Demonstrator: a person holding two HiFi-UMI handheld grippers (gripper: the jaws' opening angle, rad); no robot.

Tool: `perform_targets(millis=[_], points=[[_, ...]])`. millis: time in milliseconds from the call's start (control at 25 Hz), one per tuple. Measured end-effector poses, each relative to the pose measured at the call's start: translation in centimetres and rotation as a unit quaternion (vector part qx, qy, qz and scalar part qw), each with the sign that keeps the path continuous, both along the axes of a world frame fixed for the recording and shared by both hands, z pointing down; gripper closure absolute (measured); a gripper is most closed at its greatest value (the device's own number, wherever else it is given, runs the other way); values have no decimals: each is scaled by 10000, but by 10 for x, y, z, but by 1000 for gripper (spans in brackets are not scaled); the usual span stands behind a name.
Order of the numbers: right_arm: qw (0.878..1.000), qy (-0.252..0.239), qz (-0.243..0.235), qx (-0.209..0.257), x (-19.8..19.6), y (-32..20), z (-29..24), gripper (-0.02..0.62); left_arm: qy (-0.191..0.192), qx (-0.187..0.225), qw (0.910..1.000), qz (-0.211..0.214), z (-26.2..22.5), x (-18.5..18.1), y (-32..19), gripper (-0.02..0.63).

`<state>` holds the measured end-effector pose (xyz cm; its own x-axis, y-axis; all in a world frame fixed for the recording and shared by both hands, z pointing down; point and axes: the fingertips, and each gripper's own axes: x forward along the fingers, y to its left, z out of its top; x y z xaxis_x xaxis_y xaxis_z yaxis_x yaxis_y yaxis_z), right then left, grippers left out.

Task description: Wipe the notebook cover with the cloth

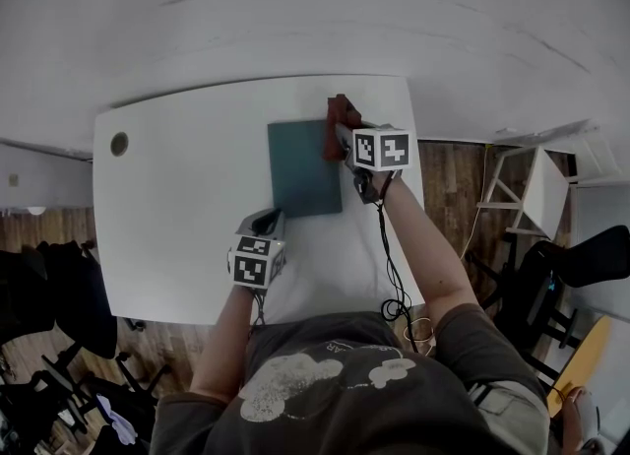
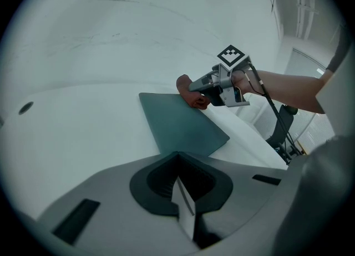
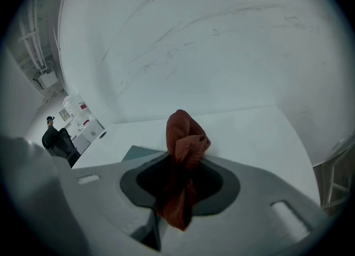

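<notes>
A white desk (image 1: 177,207) seen from above. A thin, dark teal notebook (image 1: 305,167) lies flat and closed on it, right of the middle and toward the far edge.

The right gripper (image 3: 180,194) has its jaws pinching a rust-red cloth (image 3: 186,138) at the notebook's far right corner. A bunched wad sticks out past the jaws and a tail hangs below. The cloth appears to touch that corner.

The left gripper (image 2: 183,199) sits just off the notebook's near left corner, toward the desk's near edge. Its jaws are pressed together with nothing between them.

The cloth looks soft, light and floppy, so the protruding wad is the part to press down. The notebook looks light and flat with a smooth cover. It will probably slide on the desk unless a corner is pinned.

The cover is plain, with no readable writing. The gripper cubes carry only black-and-white square markers.
</notes>
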<state>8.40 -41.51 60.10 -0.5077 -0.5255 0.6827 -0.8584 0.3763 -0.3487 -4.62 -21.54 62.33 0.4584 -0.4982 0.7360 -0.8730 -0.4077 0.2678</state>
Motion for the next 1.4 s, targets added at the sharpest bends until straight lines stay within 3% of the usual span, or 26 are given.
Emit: perform_targets(millis=[600,920,1400], points=[[9994,-324,129,82,8,6,-26,486,49,40,10000,9,0,3,-1,604],[9973,-598,-317,289,-30,26,-54,486,65,75,9999,42,-1,3,-1,604],[9937,-821,-764,-54,-97,60,-39,486,64,51,9999,106,-2,2,0,604]])
